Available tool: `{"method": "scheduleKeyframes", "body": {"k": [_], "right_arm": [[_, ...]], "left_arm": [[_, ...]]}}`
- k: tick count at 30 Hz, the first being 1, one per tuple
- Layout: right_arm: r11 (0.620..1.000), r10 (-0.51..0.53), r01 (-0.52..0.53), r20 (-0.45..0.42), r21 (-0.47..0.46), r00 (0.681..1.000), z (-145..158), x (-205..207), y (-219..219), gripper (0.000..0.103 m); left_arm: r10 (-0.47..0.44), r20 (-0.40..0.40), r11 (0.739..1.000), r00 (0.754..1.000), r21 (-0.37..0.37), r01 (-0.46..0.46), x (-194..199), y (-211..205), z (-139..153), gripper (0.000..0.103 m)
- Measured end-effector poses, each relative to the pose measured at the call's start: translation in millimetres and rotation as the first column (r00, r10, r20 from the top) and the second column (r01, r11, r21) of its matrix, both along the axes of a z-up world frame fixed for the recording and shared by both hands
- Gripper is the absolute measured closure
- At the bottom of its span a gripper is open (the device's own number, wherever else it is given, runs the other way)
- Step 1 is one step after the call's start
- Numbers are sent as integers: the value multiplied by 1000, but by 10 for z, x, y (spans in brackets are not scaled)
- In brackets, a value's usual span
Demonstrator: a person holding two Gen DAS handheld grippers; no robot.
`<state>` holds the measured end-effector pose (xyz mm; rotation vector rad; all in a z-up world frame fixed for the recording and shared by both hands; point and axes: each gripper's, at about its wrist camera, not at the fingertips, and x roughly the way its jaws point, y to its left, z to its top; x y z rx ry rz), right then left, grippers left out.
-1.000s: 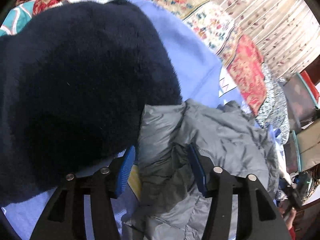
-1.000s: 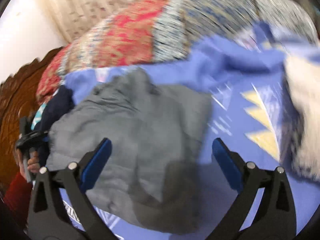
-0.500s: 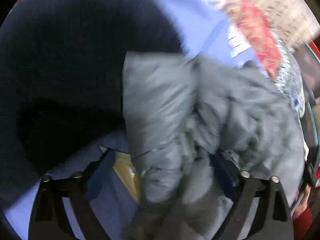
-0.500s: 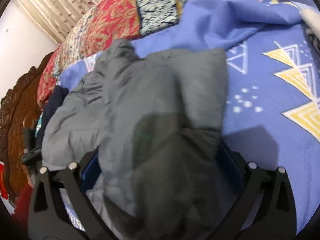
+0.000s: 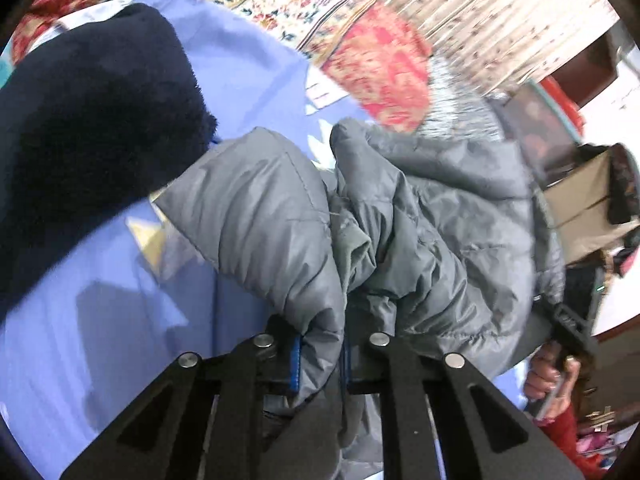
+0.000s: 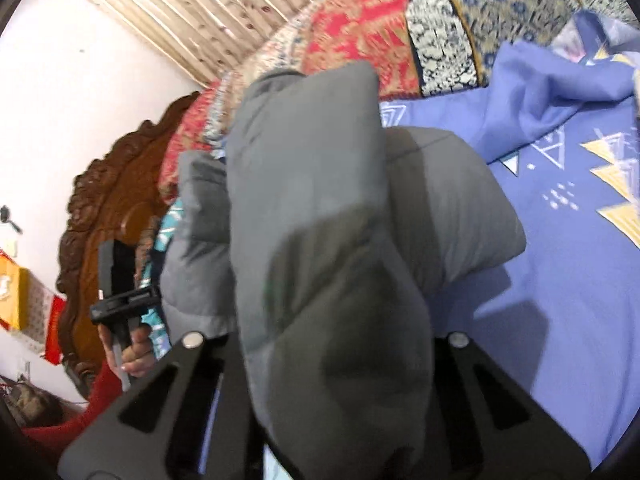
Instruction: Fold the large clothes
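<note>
A grey puffer jacket (image 5: 420, 220) is bunched up and raised off the blue bedsheet (image 5: 120, 300). In the left wrist view my left gripper (image 5: 320, 364) is closing, its blue pads (image 5: 295, 364) pinching a fold of the jacket's edge. In the right wrist view the jacket (image 6: 320, 220) drapes thickly over my right gripper (image 6: 328, 360); its jaws are closing with the padded cloth between them, and the pads are hidden. Each view shows the other gripper held in a hand at the jacket's far end: the right one (image 5: 572, 332) and the left one (image 6: 120, 300).
A dark navy fleece (image 5: 92, 128) lies on the sheet left of the jacket. A patterned red quilt (image 6: 360, 28) runs along the bed's far side below a curtain. A carved wooden headboard (image 6: 108, 208) stands at the left. The blue sheet (image 6: 560, 300) spreads to the right.
Both grippers stood open over the flat jacket; now each has closed on its cloth and risen, and the jacket hangs bunched between them above the sheet.
</note>
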<state>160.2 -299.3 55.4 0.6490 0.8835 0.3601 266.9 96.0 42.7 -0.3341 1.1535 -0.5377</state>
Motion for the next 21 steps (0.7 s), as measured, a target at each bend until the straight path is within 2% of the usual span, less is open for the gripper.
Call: {"method": "scheduleKeyframes", "body": {"k": [4, 7, 8, 11, 12, 14, 15, 18, 21], "right_arm": [[999, 2, -3, 2, 37, 1000, 160, -746, -92, 90], [998, -9, 10, -18, 64, 1000, 16, -1357, -146, 90], [998, -18, 21, -40, 53, 999, -101, -1536, -134, 90], [994, -65, 76, -134, 73, 989, -637, -1861, -109, 88], [994, -97, 104, -177, 29, 979, -831, -1916, -80, 83], [984, -178, 172, -243, -46, 954, -1090, -1989, -86, 48], [971, -239, 227, -242, -78, 940, -1111, -2036, -133, 28], [940, -338, 324, -169, -103, 926, -831, -2183, -326, 23], [882, -424, 410, -7, -233, 906, -228, -2305, -357, 23]], "left_arm": [[18, 28, 999, 999, -30, -17, -786, 253, 254, 66], [33, 37, 999, 999, -10, -33, -1275, 473, 194, 66], [39, 40, 999, 998, 14, -40, -1391, 514, 154, 66], [64, -5, 995, 998, 80, -63, -1764, 662, -256, 63], [75, -35, 990, 997, 124, -70, -1804, 644, -473, 62], [96, -53, 970, 994, 228, -82, -1827, 608, -810, 55], [110, -43, 966, 993, 240, -96, -1840, 632, -903, 51], [142, -49, 974, 989, 183, -131, -1858, 784, -907, 44], [147, -41, 981, 988, 137, -141, -1862, 875, -881, 40]]}}
